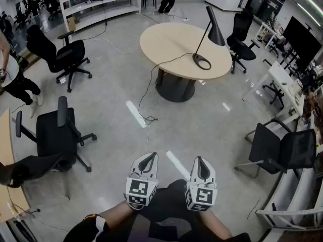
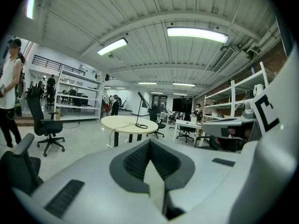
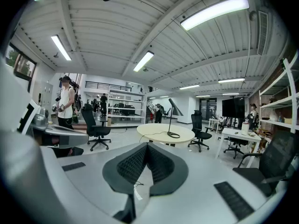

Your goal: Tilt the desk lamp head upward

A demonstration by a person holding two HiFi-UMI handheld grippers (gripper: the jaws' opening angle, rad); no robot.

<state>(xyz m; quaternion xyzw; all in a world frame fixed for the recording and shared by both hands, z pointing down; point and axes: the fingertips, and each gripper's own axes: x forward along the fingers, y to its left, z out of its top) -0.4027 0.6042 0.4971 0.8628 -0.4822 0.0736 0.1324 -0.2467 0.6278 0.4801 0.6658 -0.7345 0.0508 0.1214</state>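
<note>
The left tool (image 1: pixel 150 156) and right tool (image 1: pixel 199 160) hover far from the desk lamp (image 1: pixel 208 37).

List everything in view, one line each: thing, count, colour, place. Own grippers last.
Round table: one, beige, middle of the floor ahead.
Desk lamp: one, black, on the table's right side, head angled down.
Office chairs: at least four, black, around the table.
Shelving: white, far back left.
Monitor: one, black, far right.
Bystanders: at least two, dark trousers, left edge and far back.
Left gripper: one, white, bottom centre, shut, empty.
Right gripper: one, white, beside it, shut, empty.
</note>
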